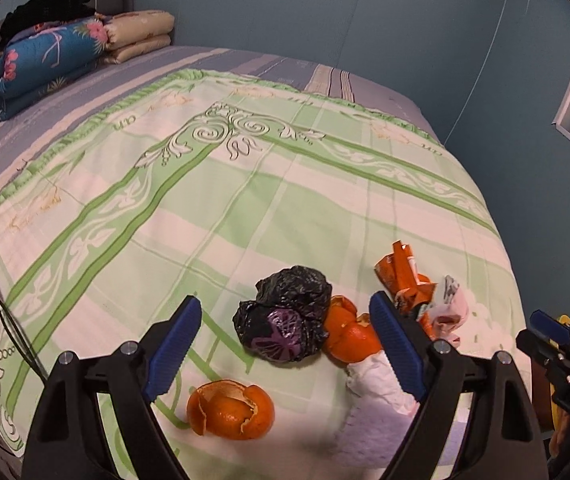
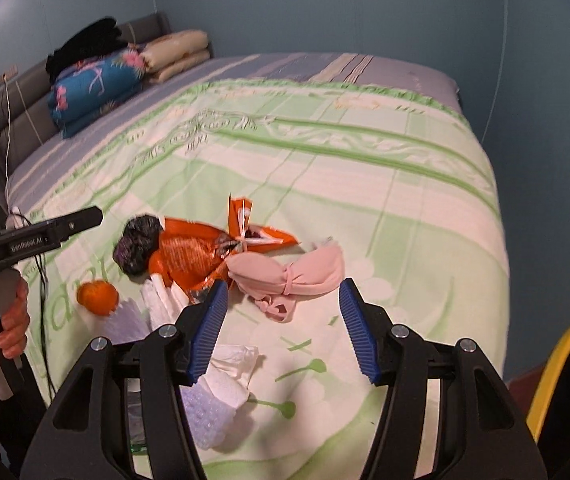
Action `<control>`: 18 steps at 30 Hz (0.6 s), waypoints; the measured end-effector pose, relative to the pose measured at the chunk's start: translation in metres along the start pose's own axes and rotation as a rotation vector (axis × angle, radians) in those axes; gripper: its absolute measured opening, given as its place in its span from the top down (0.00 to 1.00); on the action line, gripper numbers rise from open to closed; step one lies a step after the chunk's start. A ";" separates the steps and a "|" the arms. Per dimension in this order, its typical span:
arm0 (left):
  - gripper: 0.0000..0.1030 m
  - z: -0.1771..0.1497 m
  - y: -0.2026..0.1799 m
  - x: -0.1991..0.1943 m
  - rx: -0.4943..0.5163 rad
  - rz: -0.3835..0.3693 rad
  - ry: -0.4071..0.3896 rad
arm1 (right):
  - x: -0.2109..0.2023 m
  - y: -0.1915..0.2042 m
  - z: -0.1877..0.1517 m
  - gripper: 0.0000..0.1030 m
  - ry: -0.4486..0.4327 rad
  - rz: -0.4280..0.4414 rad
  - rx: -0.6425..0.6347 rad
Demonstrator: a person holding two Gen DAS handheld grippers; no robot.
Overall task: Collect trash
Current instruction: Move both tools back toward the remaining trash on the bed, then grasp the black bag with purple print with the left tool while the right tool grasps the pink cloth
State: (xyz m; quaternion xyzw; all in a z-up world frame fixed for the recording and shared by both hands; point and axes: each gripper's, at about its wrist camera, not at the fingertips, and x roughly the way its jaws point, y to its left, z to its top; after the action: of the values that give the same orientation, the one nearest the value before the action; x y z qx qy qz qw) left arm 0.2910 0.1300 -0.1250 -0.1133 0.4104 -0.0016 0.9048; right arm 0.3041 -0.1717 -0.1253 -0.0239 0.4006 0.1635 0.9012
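Note:
Trash lies near the front edge of a bed with a green-and-white blanket. In the left wrist view my left gripper stands open above a crumpled black plastic bag and an orange peel. Another orange peel lies nearer, and white tissue sits by the right finger. An orange wrapper lies beyond. In the right wrist view my right gripper is open and empty, just short of a pink cloth. The orange wrapper, black bag and white tissue lie to its left.
Folded quilts and dark clothing are stacked at the bed's head. A yellow-rimmed container stands off the bed's right corner. A person's hand holds the left gripper; a black cable trails over the left edge. Blue walls surround the bed.

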 end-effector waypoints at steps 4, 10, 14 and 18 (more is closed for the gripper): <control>0.20 -0.003 0.002 0.017 -0.005 -0.004 0.037 | 0.022 0.005 -0.003 0.47 0.036 -0.010 -0.031; 0.20 -0.005 0.003 0.038 -0.001 -0.001 0.079 | 0.052 0.006 -0.004 0.45 0.079 -0.018 -0.082; 0.20 -0.005 0.004 0.049 -0.006 0.004 0.096 | 0.069 0.004 -0.003 0.45 0.103 -0.027 -0.093; 0.20 -0.006 0.006 0.060 -0.012 0.005 0.119 | 0.081 0.003 -0.002 0.45 0.117 -0.031 -0.097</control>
State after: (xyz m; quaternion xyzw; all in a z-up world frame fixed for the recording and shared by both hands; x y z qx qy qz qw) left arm 0.3264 0.1286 -0.1744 -0.1173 0.4638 -0.0036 0.8781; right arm 0.3528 -0.1464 -0.1857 -0.0835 0.4437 0.1669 0.8765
